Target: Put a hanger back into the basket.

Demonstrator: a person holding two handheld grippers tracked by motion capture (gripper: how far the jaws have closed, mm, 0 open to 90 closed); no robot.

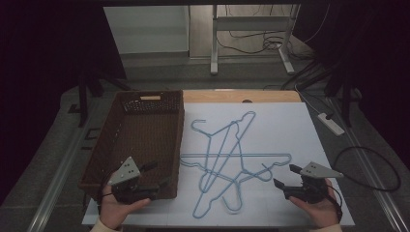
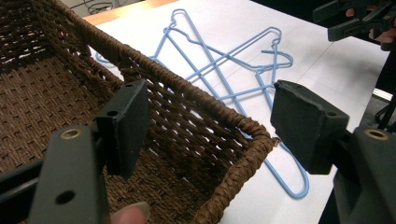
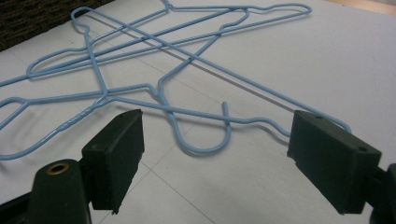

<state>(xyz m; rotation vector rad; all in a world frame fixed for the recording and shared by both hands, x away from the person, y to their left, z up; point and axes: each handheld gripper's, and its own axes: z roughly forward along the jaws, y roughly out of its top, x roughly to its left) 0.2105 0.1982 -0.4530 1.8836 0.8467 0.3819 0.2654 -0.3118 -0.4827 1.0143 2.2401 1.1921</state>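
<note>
Left gripper: we see it at the near corner of the basket, jaws wide apart and holding nothing; in its own view the basket's near corner stands between them.
Basket: brown wicker, with nothing inside that we can see, on the left part of the table, just beside the hangers.
Hangers: several light blue wire hangers lie flat and crossed in a loose pile at the table's middle, between the two grippers; the hooks of two of them curl toward the near edge.
Key relation: from the right gripper the pile lies ahead and to the left; one hook sits just ahead of its jaws, and we judge this hand the nearer.
Right gripper: jaws wide apart, nothing between them, pointing at the pile.
Surface: white sheet over a wooden table.
Room: dim, with cables on the floor beyond.
</note>
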